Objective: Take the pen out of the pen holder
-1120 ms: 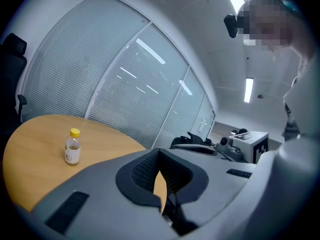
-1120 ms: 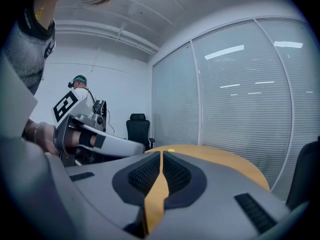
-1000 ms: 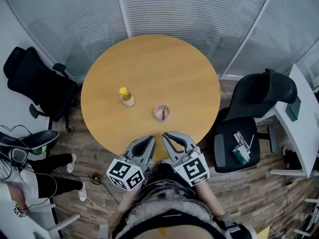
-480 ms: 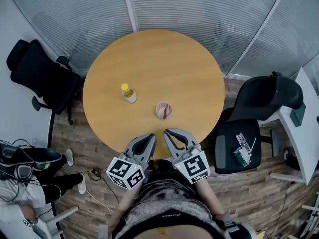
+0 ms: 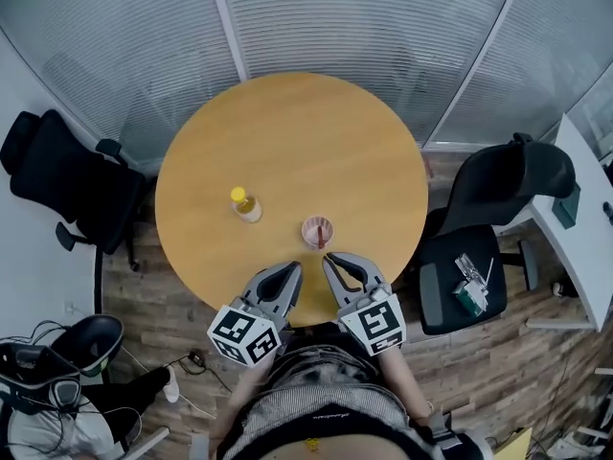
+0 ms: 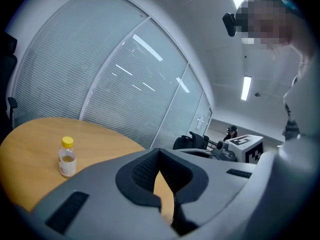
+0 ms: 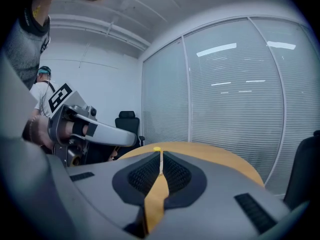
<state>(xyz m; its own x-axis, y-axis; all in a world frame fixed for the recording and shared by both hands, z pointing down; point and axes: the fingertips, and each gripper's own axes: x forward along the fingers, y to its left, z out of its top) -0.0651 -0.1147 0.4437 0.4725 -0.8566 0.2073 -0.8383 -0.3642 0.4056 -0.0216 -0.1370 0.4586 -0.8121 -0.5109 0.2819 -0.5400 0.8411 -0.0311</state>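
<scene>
You hold both grippers low over the near edge of the round light-wood counter [image 5: 287,132], side by side and close to your body. The left gripper [image 5: 285,274] has its dark ribbed fingers [image 6: 140,171] closed tip to tip. Only a sliver of the wooden top shows through the hollow behind the tips, and nothing is held there. The right gripper [image 5: 332,263] is likewise closed, its fingers [image 7: 145,174] pressed together with just a thin slit between the pads and nothing clamped in it.

The small translucent pink pen holder [image 5: 317,232] stands upright on the counter just ahead of your right gripper's tips, apart from them. The red pen [image 5: 319,229] sits inside it, untouched.

To the left of the pen holder and well apart from it stands a small clear bottle with a yellow cap [image 5: 245,204], some yellowish liquid at its bottom. It lies ahead and to the left of your left gripper.

A black office chair [image 5: 484,218] stands just off the counter's right side, and another black chair [image 5: 67,185] off its left side.
</scene>
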